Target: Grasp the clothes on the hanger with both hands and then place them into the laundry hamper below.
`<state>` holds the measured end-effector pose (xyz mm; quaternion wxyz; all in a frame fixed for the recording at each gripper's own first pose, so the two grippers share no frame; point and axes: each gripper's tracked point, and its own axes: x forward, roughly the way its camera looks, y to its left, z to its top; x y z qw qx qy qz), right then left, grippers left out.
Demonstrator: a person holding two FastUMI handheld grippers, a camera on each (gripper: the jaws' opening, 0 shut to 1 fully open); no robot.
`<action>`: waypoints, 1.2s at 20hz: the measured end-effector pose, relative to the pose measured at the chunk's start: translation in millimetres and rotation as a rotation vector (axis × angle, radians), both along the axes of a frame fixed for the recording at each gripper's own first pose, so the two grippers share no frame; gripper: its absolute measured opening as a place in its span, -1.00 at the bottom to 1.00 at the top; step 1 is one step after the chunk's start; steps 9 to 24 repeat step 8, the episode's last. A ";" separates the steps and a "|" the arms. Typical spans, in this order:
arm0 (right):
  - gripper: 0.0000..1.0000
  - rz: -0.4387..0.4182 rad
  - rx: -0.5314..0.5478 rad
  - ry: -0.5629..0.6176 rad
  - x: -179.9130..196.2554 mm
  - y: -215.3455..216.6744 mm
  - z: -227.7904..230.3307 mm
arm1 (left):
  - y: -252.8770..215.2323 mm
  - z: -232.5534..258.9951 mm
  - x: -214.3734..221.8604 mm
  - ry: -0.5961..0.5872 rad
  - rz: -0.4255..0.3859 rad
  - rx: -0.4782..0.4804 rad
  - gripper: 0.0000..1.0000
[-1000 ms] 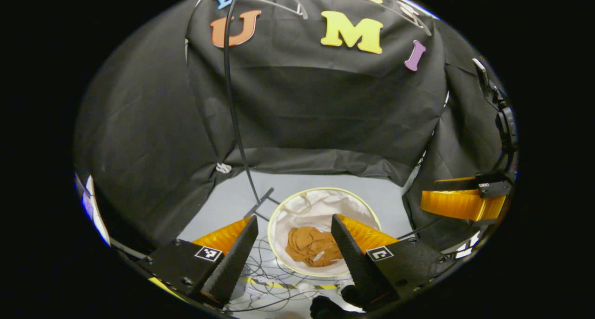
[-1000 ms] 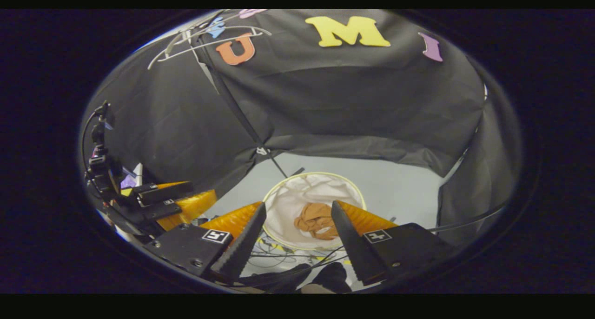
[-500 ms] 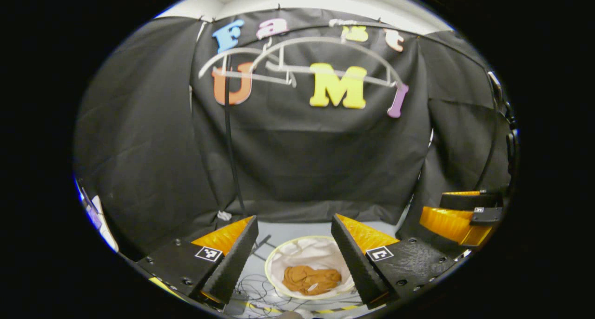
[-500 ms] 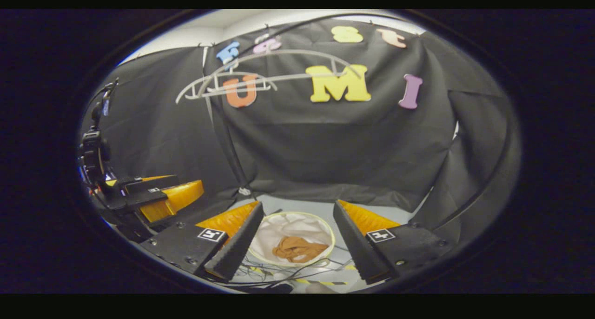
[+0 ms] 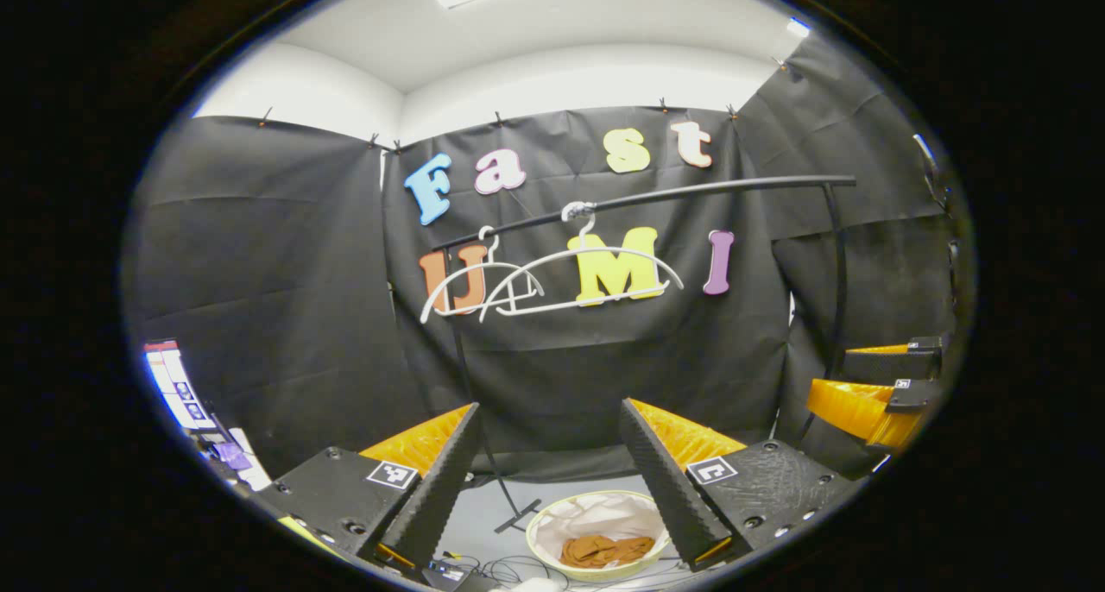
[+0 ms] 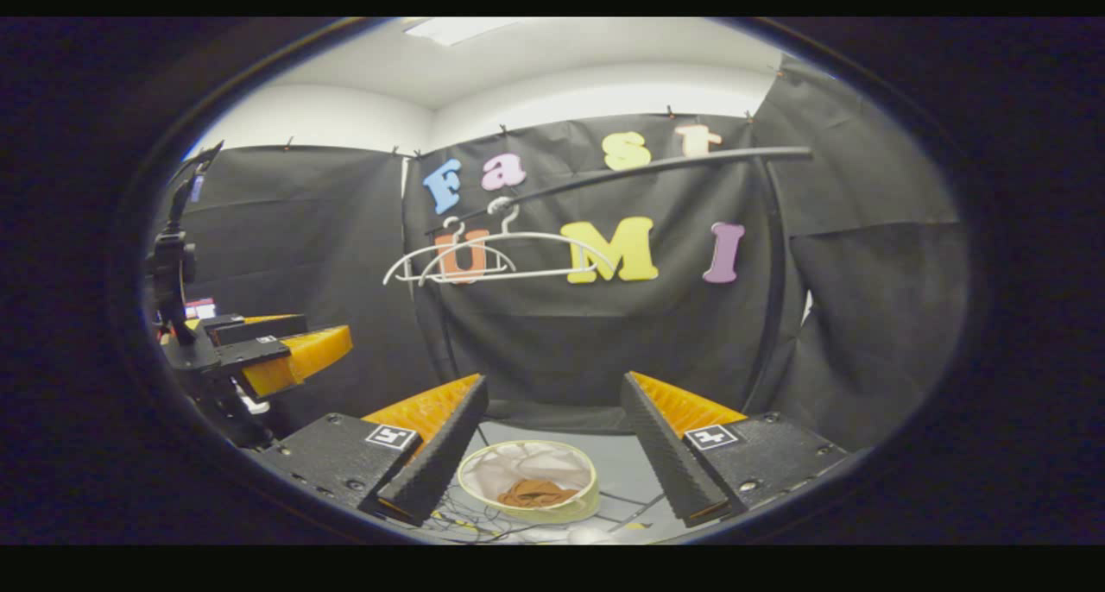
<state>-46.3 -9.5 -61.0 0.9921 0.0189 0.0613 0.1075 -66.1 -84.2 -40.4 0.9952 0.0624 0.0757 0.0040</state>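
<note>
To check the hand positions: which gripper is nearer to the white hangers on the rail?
Left, probably. The left gripper faces the hangers almost straight ahead; the right gripper has them up to its left.

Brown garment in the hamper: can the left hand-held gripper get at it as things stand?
Probably yes. The left hand-held gripper is open and holds nothing, the hamper is open-topped, and the brown garment lies exposed, though well below.
</note>
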 end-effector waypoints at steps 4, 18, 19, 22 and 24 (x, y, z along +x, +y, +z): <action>1.00 -0.004 -0.006 -0.036 -27.0 7.1 20.2 | 6.4 19.8 -32.4 -0.028 0.024 0.005 0.93; 1.00 -0.051 -0.023 -0.053 -37.6 8.7 31.6 | 21.8 36.9 -47.9 -0.051 0.019 -0.034 0.96; 1.00 -0.051 -0.023 -0.053 -37.6 8.7 31.6 | 21.8 36.9 -47.9 -0.051 0.019 -0.034 0.96; 1.00 -0.051 -0.023 -0.053 -37.6 8.7 31.6 | 21.8 36.9 -47.9 -0.051 0.019 -0.034 0.96; 1.00 -0.051 -0.023 -0.053 -37.6 8.7 31.6 | 21.8 36.9 -47.9 -0.051 0.019 -0.034 0.96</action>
